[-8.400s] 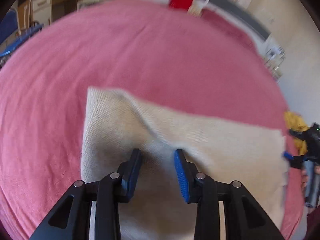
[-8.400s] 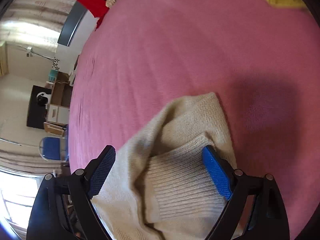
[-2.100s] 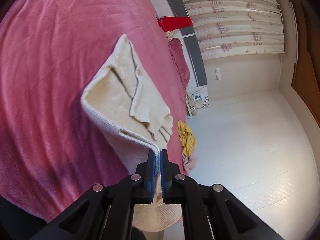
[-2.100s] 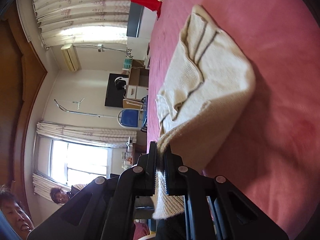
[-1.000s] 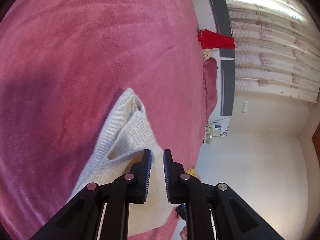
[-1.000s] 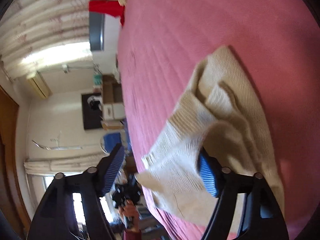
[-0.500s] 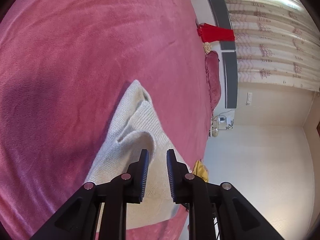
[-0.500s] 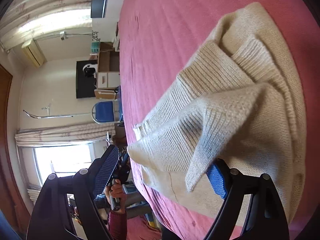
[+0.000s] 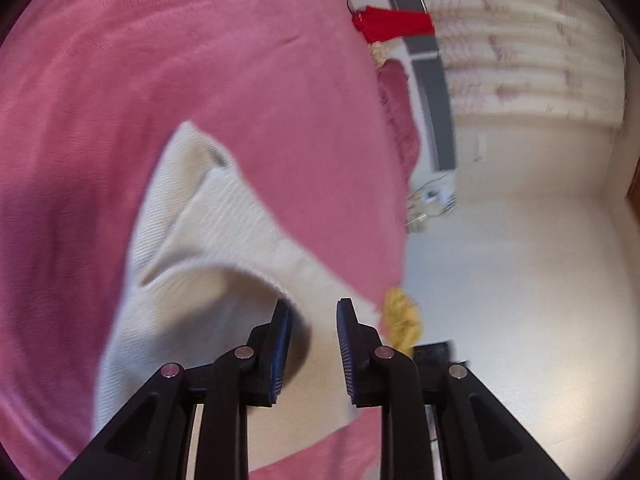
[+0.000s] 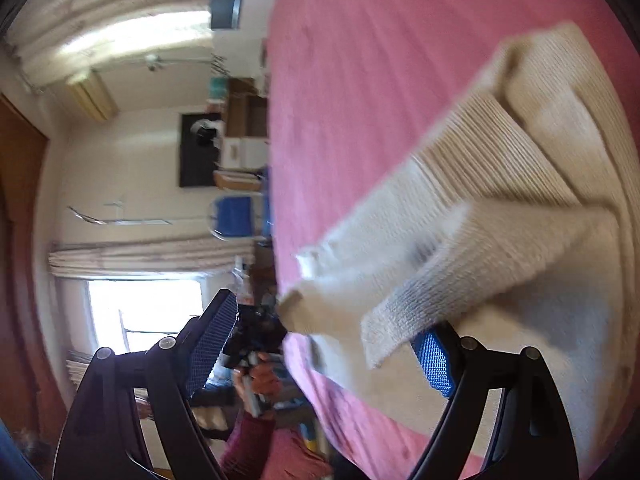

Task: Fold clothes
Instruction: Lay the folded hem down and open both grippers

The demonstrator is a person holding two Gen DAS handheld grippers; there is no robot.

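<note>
A cream knit sweater (image 9: 208,240) lies folded on the pink bed cover (image 9: 160,60). In the left wrist view my left gripper (image 9: 312,308) hovers low over the sweater's near edge. Its jaws are opening and grip nothing; the knit shows below the gap. In the right wrist view the sweater (image 10: 500,184) fills the right side, with a ribbed sleeve end draped toward my right gripper (image 10: 328,320). That gripper stands wide open, and the sleeve end lies between its jaws without being pressed. The left gripper (image 10: 256,332) also shows there, at the sweater's other corner, in a hand with a dark red sleeve.
The bed edge runs just right of the sweater, with pale floor beyond. A yellow garment (image 9: 402,320) lies below that edge. A red cloth (image 9: 394,24) and a pink pillow (image 9: 396,100) sit at the bed's far end. A blue chair (image 10: 236,216) stands beside the bed.
Both grippers have let go of the sweater edge they held two seconds ago. The left jaws have spread further, and both grippers have slid along the sweater's near edge.
</note>
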